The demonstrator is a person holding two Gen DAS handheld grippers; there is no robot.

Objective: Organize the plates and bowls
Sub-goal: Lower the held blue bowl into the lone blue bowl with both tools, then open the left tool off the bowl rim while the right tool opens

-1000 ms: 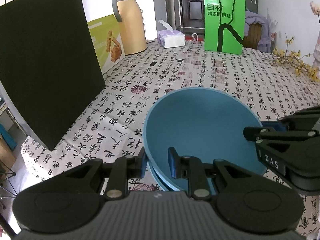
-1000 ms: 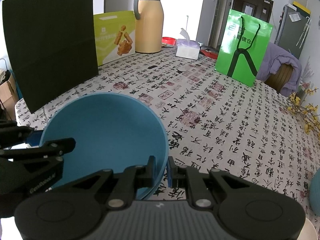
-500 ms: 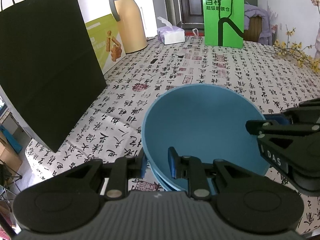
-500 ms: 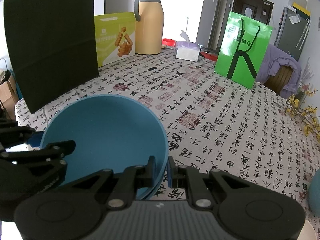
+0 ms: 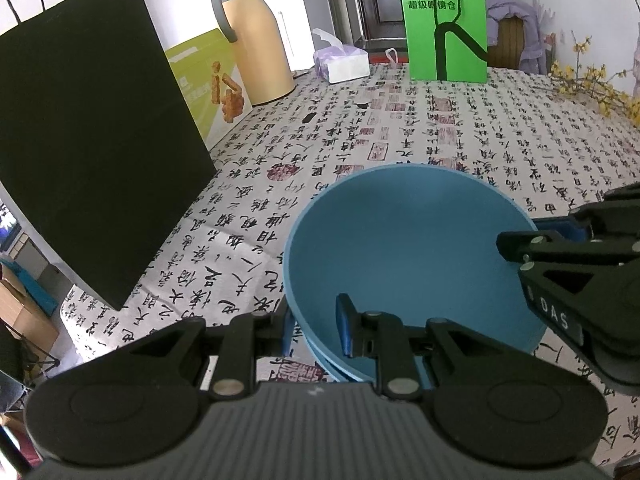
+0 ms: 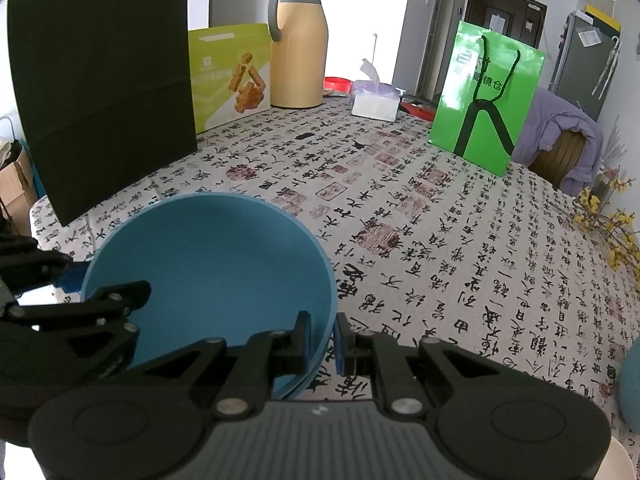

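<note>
We have the blue bowl (image 5: 404, 248) at lower centre of both frames, left gripper (image 5: 316, 326) clamped on its near-left rim, right gripper (image 6: 322, 340) clamped on the opposite rim, fingers pinching the thin wall. A second rim edge shows just beneath it. Risk: uneven pull tilts the bowl and the rim slips out onto the surface (image 6: 440, 240)

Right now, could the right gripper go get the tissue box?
Probably not yet. The right gripper is shut on the blue bowl's rim, so its jaws are busy. The tablecloth toward the tissue box looks free, but it sits far back.
</note>
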